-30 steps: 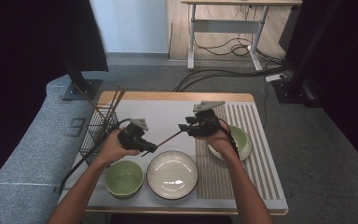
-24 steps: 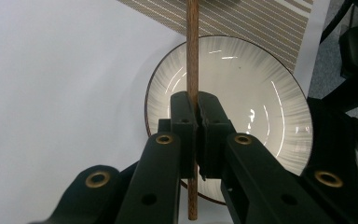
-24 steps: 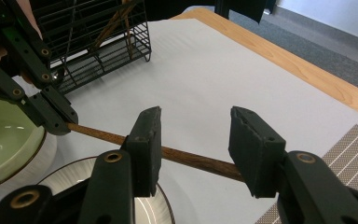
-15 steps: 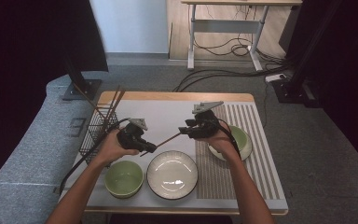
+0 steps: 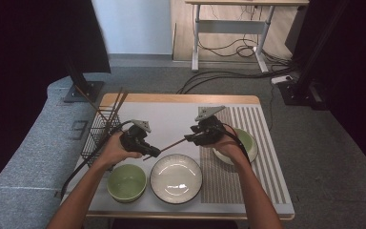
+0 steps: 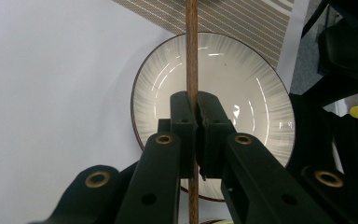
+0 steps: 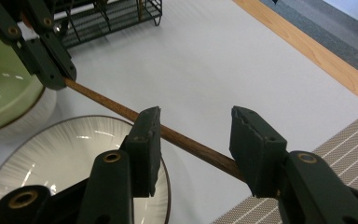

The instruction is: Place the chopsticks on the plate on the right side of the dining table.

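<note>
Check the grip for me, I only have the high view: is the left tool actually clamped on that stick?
Observer: Yes. In the left gripper view the left tool is shut on the chopstick, with a jaw pressed on each side of it.
Operator: Right tool gripping too?
Observer: No. The right gripper view shows the right tool open, its jaws apart, with the chopstick running across the gap between them.
</note>
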`<state>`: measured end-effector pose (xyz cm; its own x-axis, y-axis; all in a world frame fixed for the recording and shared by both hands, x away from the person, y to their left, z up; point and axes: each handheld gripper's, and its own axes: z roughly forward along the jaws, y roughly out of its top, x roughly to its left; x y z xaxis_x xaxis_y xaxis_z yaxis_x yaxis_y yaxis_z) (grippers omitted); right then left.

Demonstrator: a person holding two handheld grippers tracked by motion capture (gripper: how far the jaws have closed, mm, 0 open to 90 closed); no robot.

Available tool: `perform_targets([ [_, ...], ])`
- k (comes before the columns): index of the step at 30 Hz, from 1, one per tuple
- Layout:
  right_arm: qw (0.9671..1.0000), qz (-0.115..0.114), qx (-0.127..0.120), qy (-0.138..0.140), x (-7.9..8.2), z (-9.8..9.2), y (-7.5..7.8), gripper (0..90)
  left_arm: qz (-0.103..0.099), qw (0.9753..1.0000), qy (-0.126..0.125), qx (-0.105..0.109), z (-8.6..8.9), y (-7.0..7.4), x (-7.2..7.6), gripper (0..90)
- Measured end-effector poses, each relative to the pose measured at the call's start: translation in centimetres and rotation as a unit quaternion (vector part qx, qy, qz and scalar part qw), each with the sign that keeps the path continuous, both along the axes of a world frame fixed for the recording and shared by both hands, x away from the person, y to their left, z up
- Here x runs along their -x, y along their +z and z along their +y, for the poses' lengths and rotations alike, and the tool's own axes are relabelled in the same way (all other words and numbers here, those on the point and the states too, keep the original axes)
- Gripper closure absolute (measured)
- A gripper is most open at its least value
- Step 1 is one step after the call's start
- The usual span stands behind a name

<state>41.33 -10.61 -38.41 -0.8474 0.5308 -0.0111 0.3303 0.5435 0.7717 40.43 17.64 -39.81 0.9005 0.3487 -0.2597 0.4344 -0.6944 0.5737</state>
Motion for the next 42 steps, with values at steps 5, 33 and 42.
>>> perform_targets([
  [5,0.9997,-0.009,0.018,0.012,0.1,0.1,-0.1,53.2,0.009,0.9999,-0.003,0.006,0.1,0.0,-0.2,86.4],
  [33,0.9936,-0.035,0.088,0.061,0.7,0.1,-1.2,53.4,0.04,0.9989,-0.012,0.022,0.4,0.1,-0.8,86.1],
  [42,0.9888,-0.048,0.118,0.078,0.9,0.3,-1.5,58.5,0.061,0.9974,-0.022,0.031,0.7,0.1,-1.3,86.1],
])
